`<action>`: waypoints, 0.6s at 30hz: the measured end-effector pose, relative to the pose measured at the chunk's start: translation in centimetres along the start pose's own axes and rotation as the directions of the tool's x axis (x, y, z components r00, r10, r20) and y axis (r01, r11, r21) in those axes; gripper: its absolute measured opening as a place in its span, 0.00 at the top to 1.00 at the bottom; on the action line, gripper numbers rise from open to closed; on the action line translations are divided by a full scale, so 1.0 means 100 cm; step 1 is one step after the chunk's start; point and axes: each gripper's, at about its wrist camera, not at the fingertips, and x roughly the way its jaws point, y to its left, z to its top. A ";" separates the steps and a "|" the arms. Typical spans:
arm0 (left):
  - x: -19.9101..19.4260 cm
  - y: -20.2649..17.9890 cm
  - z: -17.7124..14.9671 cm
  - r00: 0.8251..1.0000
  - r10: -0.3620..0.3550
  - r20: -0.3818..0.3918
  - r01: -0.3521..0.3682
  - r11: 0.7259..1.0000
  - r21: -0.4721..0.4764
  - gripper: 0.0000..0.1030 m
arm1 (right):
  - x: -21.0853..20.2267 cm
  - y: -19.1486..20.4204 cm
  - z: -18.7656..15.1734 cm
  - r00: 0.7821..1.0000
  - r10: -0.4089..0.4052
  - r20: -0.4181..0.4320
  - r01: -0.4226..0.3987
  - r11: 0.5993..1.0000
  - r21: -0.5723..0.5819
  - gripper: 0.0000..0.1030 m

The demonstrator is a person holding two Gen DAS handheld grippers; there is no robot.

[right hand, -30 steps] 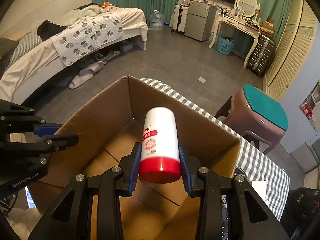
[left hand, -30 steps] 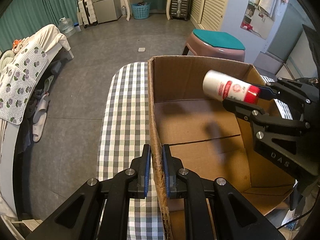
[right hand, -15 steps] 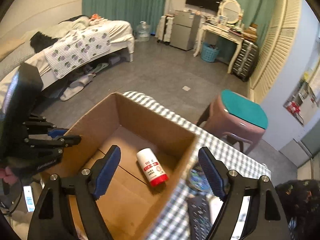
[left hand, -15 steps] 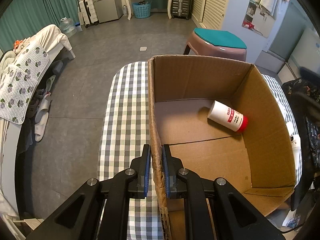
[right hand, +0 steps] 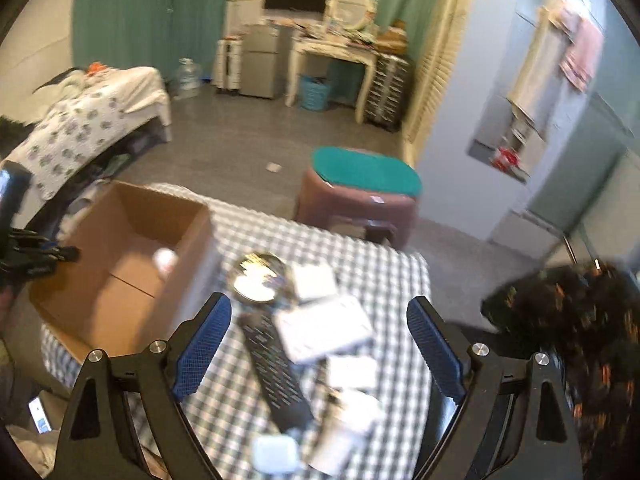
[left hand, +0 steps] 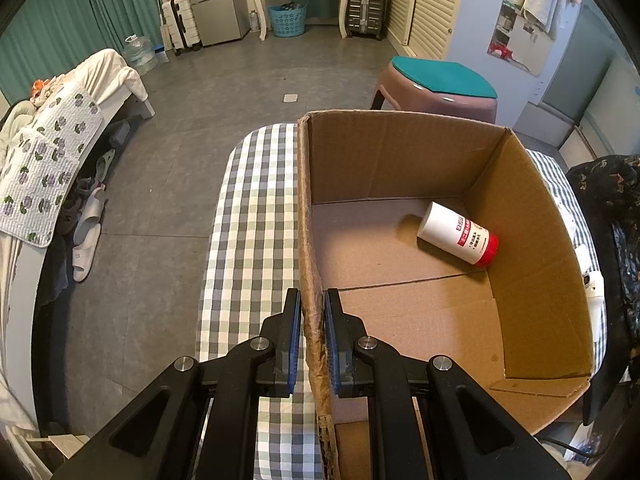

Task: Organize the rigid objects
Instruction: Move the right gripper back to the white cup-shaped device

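A white bottle with a red cap (left hand: 456, 234) lies on its side on the floor of an open cardboard box (left hand: 400, 152), near the far right corner. My left gripper (left hand: 312, 304) is shut on the box's left wall. Above the checked tablecloth (right hand: 384, 280), the blurred right wrist view shows my right gripper (right hand: 318, 312) with its jaws opening wide and nothing between them. Under it lie a black remote (right hand: 276, 368), a round shiny tin (right hand: 258, 278), several white boxes (right hand: 324, 328) and a small white case (right hand: 276, 454). The box (right hand: 100, 248) stands to the left.
A dark patterned cloth (right hand: 568, 320) sits at the table's right side. A brown stool with a teal top (left hand: 436, 84) stands just beyond the table. A bed (left hand: 60, 140) with slippers under it is on the left across the grey floor.
My right gripper let the bottle go into the box, opened wide, and swung right and up over the table's loose items. The left gripper kept its hold on the box wall.
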 end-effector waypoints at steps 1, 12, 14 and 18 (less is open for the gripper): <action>0.000 0.000 0.001 1.000 0.002 -0.001 -0.002 1.000 -0.001 0.89 | 0.004 -0.009 -0.009 1.000 -0.016 -0.017 0.016 1.000 0.020 0.13; 0.002 -0.002 0.002 1.000 0.011 -0.004 -0.011 1.000 0.000 0.89 | 0.063 -0.044 -0.098 0.973 -0.022 -0.230 0.057 0.988 0.145 0.13; 0.002 -0.001 0.001 1.000 0.009 -0.004 -0.009 1.000 -0.004 0.89 | 0.073 -0.045 -0.108 0.967 -0.002 -0.256 0.046 0.985 0.166 0.13; 0.003 -0.002 0.001 1.000 0.009 -0.003 -0.009 1.000 -0.002 0.89 | 0.082 -0.045 -0.116 0.961 0.022 -0.276 0.031 0.982 0.185 0.22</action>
